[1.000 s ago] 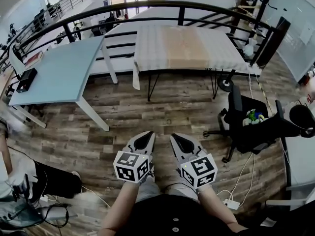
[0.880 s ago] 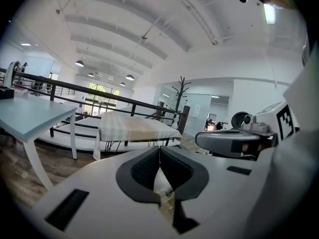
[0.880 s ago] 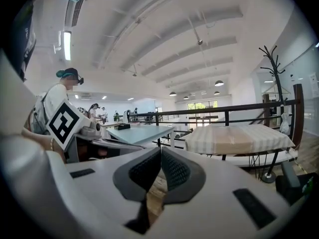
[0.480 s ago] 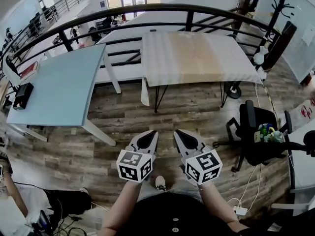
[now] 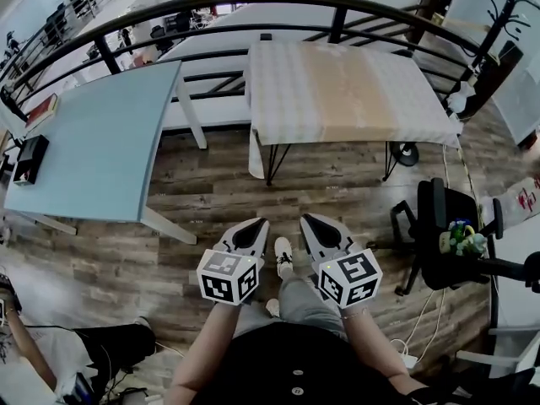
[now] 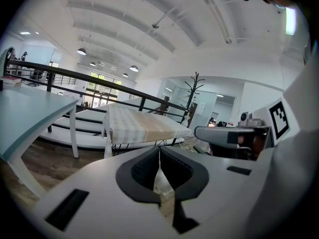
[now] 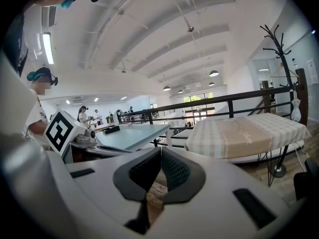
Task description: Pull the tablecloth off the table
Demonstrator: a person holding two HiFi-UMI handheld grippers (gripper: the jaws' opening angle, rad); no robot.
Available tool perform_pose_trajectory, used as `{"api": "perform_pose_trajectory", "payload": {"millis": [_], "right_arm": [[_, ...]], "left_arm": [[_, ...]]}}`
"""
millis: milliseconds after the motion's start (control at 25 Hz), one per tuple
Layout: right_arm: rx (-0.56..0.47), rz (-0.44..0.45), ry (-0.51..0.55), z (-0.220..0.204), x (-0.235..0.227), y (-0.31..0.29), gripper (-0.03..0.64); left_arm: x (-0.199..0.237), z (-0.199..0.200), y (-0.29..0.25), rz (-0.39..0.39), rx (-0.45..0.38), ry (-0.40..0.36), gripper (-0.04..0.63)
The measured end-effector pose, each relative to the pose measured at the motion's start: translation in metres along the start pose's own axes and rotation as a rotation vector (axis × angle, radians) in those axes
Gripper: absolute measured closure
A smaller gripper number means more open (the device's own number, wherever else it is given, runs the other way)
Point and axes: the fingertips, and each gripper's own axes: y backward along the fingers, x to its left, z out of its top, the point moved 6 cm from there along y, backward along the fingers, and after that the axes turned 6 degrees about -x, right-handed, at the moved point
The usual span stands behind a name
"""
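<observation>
You've stepped forward since the earlier frames. The covered table now sits lower and larger in the head view, and one shoe [image 5: 283,248] shows on the floor between the two tools.

Both tools are held close in front of your body, side by side and level. The left gripper [image 5: 256,223] has its jaws pressed together with nothing between them, as its own view confirms. The right gripper [image 5: 309,220] is closed and empty in the same way. Neither is touching anything.

Ahead of them, a stretch of wooden floor separates you from the tablecloth [image 5: 346,91]. It lies spread flat across the table [image 5: 274,160], with a corner hanging down at the near left. My reading is that the approach has shortened the gap, but the cloth is well out of reach of either tool.

Some things can't be made out:
- **Tabletop:** it is wholly hidden under the cloth.
- **Far edge of the cloth:** it runs up against the black railing [image 5: 253,2], so you can't tell how much hangs over there.
- **Fastening:** you can't tell whether anything pins the cloth down.
- **Gripper views:** each tool's own body cuts off the table's lower legs.
</observation>
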Motion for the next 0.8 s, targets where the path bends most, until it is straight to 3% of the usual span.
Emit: {"api": "perform_pose_trajectory", "payload": {"millis": [200, 400, 800], "right_arm": [[-0.002, -0.001, -0.002, 0.007, -0.032, -0.037, 0.589], [-0.049, 0.053, -0.083, 0.018, -0.069, -0.077, 0.589], [0.037, 0.059, -0.247, 0.01, -0.149, -0.158, 0.588]], "left_arm": [[0.029, 0.013, -0.031, 0.023, -0.009, -0.008, 0.577], [0.058, 0.034, -0.072, 0.039, -0.029, -0.003, 0.577], [0.114, 0.044, -0.159, 0.083, 0.034, 0.035, 0.575]]}}
